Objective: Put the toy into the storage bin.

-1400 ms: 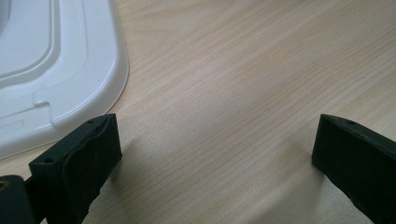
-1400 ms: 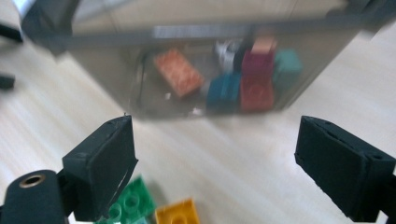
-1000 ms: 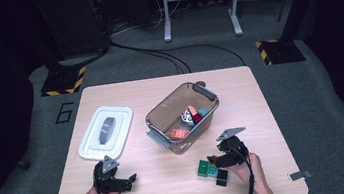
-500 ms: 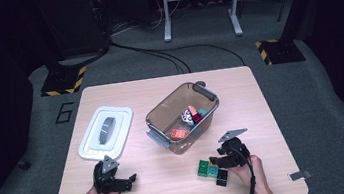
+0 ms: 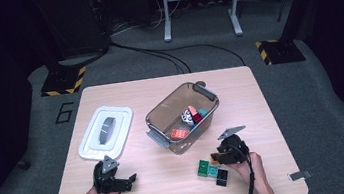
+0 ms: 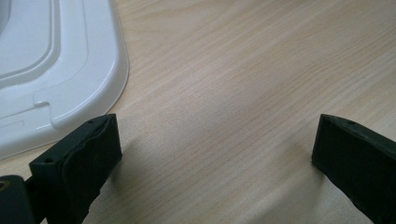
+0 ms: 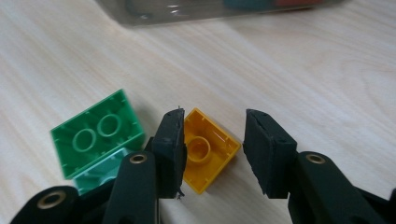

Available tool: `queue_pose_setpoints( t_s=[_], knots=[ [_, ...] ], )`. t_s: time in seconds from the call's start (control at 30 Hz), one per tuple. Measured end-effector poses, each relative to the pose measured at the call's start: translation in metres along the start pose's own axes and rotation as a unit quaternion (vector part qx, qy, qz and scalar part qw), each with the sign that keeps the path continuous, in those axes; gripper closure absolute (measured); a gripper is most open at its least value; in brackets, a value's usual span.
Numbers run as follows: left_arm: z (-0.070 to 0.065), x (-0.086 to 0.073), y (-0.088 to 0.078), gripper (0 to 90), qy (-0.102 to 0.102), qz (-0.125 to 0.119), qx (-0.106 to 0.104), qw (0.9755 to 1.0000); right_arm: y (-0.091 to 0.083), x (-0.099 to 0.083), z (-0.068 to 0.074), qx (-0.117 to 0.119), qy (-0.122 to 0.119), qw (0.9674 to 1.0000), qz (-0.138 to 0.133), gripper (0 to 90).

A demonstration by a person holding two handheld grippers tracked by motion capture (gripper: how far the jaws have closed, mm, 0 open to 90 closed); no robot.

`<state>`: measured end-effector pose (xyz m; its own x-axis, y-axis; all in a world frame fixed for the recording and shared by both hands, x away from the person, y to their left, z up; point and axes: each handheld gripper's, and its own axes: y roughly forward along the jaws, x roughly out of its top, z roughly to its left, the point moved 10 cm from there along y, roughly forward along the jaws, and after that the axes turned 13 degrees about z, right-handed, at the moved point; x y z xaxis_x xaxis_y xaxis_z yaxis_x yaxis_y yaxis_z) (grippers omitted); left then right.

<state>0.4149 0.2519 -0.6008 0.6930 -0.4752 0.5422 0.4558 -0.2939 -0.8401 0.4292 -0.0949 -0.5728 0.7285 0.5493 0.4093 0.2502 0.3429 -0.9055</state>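
The right gripper point(image 7: 212, 140) was just closing around a yellow brick point(image 7: 208, 151), one pad touching, not yet clamped; the left gripper point(image 6: 215, 154) waited wide open, empty.

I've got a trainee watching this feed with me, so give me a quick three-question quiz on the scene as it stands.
1. True or false: the yellow brick lies between the jaws of the right gripper.
2. The white lid lies: A) on the bin, B) on the table beside the bin, C) on the floor.
3. Which brick lies just beside the yellow one in the right gripper view?

Key
1. True. It lies upside down; one jaw is against it, and a gap shows at the other. The jaws have just been closing.
2. B. The clear bin stands open, with toys in it.
3. The green brick, also upside down.
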Motion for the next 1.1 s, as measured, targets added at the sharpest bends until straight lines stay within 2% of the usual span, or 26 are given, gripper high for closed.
queue_pose_setpoints(
  t_s=[0.17, 0.23, 0.27, 0.37, 0.43, 0.5, 0.53, 0.6, 0.73, 0.83, 0.9, 1.0, 1.1],
  knots=[
    [0.0, 0.0, 0.0, 1.3, -0.002, -0.002, 0.0, 1.0, -0.001, 0.003, -0.017, -0.009, 0.03, 0.9994, -0.014, 56.5],
    [0.0, 0.0, 0.0, 1.3, -0.002, 0.0, 0.0, 1.0, -0.005, 0.006, -0.021, -0.008, 0.045, 0.9984, -0.033, 51.5],
    [0.0, 0.0, 0.0, 1.2, -0.002, 0.0, 0.0, 1.0, -0.008, 0.007, -0.021, -0.006, 0.054, 0.9977, -0.04, 50.2],
    [0.0, 0.0, 0.0, 1.3, -0.002, -0.001, 0.0, 1.0, -0.01, 0.01, -0.018, -0.016, 0.063, 0.9965, -0.053, 41.8],
    [0.0, 0.0, 0.0, 1.3, -0.002, -0.001, 0.001, 1.0, -0.009, 0.012, -0.012, -0.024, 0.062, 0.9962, -0.056, 40.7],
    [0.001, 0.0, 0.0, 1.3, 0.0, -0.001, 0.0, 1.0, -0.005, 0.011, -0.01, -0.038, 0.06, 0.9964, -0.047, 37.0],
    [0.001, 0.0, 0.0, 1.3, 0.0, -0.001, 0.0, 1.0, -0.005, 0.011, -0.01, -0.038, 0.06, 0.9964, -0.047, 37.0],
    [0.001, 0.0, 0.0, 1.3, 0.001, -0.001, 0.001, 1.0, -0.002, 0.008, -0.012, -0.05, 0.075, 0.9952, -0.038, 38.6],
    [0.001, 0.0, 0.0, 1.3, 0.001, -0.001, 0.001, 1.0, -0.003, -0.001, -0.017, -0.053, 0.085, 0.9946, -0.029, 40.0],
    [0.001, 0.0, 0.0, 1.3, 0.001, -0.001, 0.001, 1.0, -0.006, -0.007, -0.023, -0.065, 0.087, 0.9937, -0.029, 42.0],
    [0.001, 0.0, 0.0, 1.3, 0.001, -0.001, 0.001, 1.0, -0.009, -0.009, -0.026, -0.063, 0.089, 0.9934, -0.036, 43.0],
    [0.001, 0.0, 0.0, 1.3, 0.001, -0.001, 0.001, 1.0, -0.01, -0.008, -0.026, -0.059, 0.081, 0.9941, -0.039, 45.1],
    [0.001, 0.0, 0.0, 1.3, 0.0, -0.001, 0.001, 1.0, -0.006, -0.006, -0.024, -0.057, 0.074, 0.9952, -0.031, 47.6]
  ],
)
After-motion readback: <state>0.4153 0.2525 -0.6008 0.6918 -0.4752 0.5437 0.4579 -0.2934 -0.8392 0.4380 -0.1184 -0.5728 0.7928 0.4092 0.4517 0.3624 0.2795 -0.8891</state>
